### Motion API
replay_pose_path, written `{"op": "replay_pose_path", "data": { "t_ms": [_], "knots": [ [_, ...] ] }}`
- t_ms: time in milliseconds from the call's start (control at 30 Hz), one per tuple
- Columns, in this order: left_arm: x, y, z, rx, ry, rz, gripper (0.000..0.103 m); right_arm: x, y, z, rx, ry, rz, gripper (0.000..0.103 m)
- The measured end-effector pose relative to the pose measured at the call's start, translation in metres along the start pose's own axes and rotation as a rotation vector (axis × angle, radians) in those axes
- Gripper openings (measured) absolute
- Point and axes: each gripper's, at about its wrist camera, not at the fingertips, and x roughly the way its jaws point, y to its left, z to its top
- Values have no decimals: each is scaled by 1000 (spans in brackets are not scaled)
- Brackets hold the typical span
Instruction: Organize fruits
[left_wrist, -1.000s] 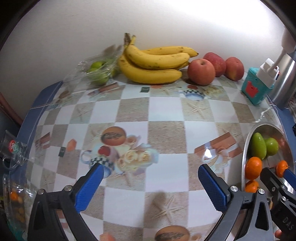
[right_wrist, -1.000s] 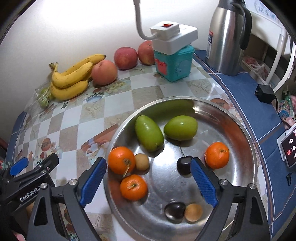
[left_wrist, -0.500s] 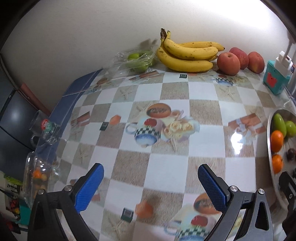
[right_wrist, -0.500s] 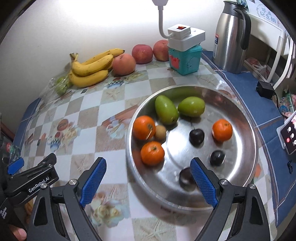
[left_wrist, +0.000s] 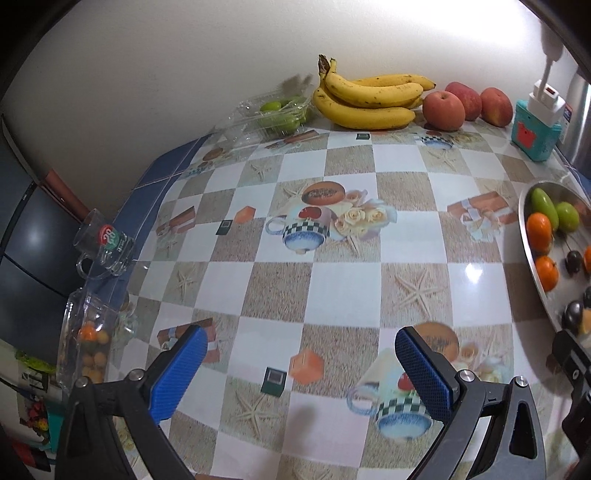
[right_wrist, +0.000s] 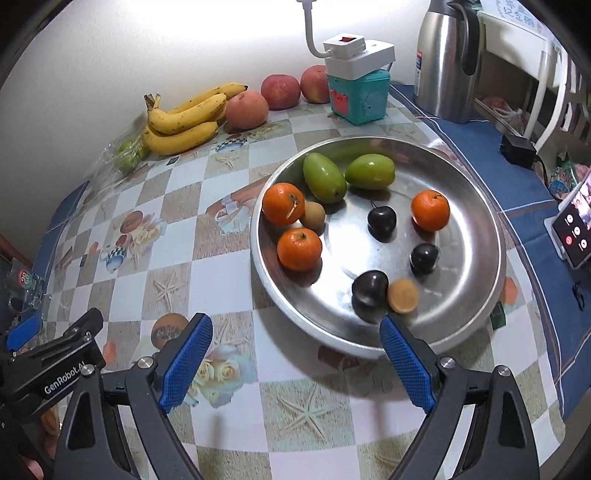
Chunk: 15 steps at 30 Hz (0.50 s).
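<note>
Both grippers have drawn back from the metal tray (right_wrist: 476, 192) over the last second, so the whole dish now shows in the right wrist view instead of filling it. Inside the tray, two green fruits (right_wrist: 325, 177) lie at 12 o'clock, touching or nearly so. Two oranges (right_wrist: 283, 204) sit at 9 o'clock with a small brown fruit (right_wrist: 313, 218) pressed against them, and a third orange (right_wrist: 430, 209) rests at 2 o'clock. Three dark plums (right_wrist: 381, 223) are spread from the centre toward 6 o'clock, the lowest one touching a small tan fruit (right_wrist: 403, 295).

Just below the tray's near rim hovers the right gripper (right_wrist: 295, 363), jaws spread wide with nothing between them. At 8 o'clock of the tray, the left gripper (left_wrist: 297, 365) hangs over the checked tablecloth (left_wrist: 343, 280), likewise wide open and empty.

Farther out, against the wall at 11 o'clock, lies a banana bunch (left_wrist: 365, 99), with three apples (left_wrist: 443, 110) just to its right and a clear pack of green fruit (left_wrist: 277, 112) to its left. A teal box (right_wrist: 360, 98) carrying a white power strip (right_wrist: 358, 55) stands at 12 o'clock, a steel flask (right_wrist: 448, 59) at 1 o'clock.
</note>
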Motion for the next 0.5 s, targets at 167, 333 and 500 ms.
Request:
{"op": "replay_pose_path", "data": {
  "t_ms": [167,333,500],
  "knots": [
    [-5,2,-10,8,-4,-5,103,-3,1,-7,-11,4,-1,92],
    [-7,3,-14,10,-5,-14,103,-4,3,-13,-27,9,-4,92],
    [-6,3,-14,9,-3,-16,103,-5,1,-14,-20,6,-8,92]
  ]
}}
